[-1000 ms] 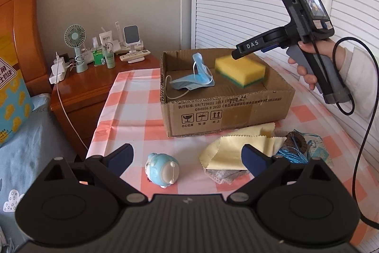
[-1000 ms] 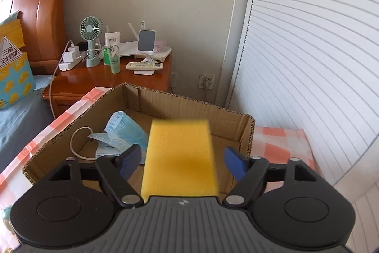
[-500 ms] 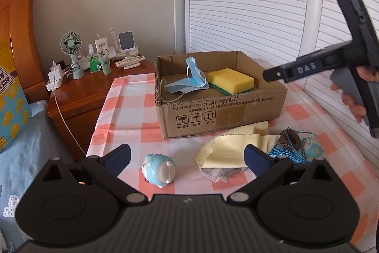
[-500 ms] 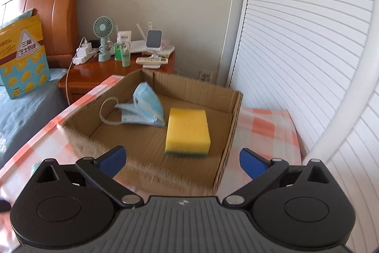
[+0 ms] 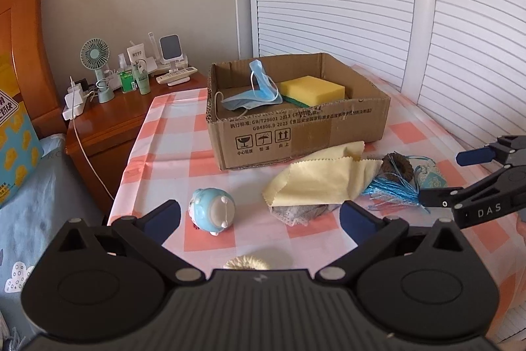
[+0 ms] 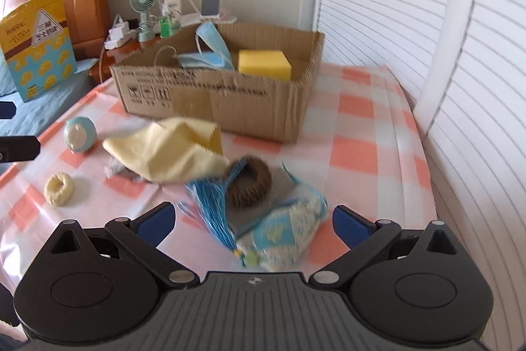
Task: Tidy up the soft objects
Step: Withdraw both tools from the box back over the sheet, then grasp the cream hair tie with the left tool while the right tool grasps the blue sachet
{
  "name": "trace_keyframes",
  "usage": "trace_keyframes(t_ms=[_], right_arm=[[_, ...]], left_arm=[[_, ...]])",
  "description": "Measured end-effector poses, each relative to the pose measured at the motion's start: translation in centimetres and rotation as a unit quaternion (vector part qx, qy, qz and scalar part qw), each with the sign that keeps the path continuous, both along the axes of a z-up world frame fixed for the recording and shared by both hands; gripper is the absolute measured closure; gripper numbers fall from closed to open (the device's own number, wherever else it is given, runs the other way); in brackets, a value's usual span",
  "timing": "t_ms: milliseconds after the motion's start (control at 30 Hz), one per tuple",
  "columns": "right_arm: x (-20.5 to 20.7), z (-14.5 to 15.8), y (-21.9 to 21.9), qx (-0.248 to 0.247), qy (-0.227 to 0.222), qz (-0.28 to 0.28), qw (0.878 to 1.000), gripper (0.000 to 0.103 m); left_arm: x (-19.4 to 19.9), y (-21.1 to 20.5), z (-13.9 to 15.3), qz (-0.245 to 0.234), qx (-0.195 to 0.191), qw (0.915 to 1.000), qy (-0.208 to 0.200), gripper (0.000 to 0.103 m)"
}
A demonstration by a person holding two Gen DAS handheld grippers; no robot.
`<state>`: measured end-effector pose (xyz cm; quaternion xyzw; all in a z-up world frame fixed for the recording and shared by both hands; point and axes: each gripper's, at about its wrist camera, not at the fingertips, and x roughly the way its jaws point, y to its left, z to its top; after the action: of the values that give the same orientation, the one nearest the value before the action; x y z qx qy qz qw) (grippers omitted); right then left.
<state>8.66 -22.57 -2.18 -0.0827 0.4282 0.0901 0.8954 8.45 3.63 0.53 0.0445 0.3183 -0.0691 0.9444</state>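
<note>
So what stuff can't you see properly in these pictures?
- Grey lacy thing: mostly under the yellow cloth in both views, so what it is stays unclear.
- Cream ring: left wrist view, half hidden behind the left gripper's body.
- Patterned pouch and blue tassel: right wrist view, blurred.
- Labels on the nightstand bottles: too small to read.

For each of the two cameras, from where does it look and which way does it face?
Left wrist: sits on the left gripper, looks down across the checked table at the cardboard box; own open fingers show, and the right gripper enters at the right edge.
Right wrist: sits on the right gripper, looks steeply down at the blue tassel sachet; own open fingers show, nothing between them.
Shared: box, yellow sponge, face mask, yellow cloth.
</note>
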Motion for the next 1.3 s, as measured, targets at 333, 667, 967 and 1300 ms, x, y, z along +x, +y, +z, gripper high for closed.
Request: trace_keyframes(t_ms=[333,667,967,1300], right_arm=[[-0.3,-1.1,-2.6,0.017,0.002,-0.055,0.998,0.0],[1.8,-3.0,-2.7,-0.015,0.014,-0.109,0.994,0.0],[0.4,-3.1,-5.0,-0.064,0.01,-0.131,0.989,0.0],[1.0,-3.9,-3.3,-0.036,0.016,-0.093,0.995,0.0]], left_arm=[[0.1,-1.0,-1.5,-0.001,0.012,0.9996,0.025,0.001],[0.4,-1.6,-2.1,-0.008,0.018,0.9991,0.037,0.001],[0.6,-1.3,-2.3,-0.01,0.023,0.9989,0.039,0.001],[0.5,-0.4,-3.7,-0.01,0.023,0.9978,0.061,0.001]])
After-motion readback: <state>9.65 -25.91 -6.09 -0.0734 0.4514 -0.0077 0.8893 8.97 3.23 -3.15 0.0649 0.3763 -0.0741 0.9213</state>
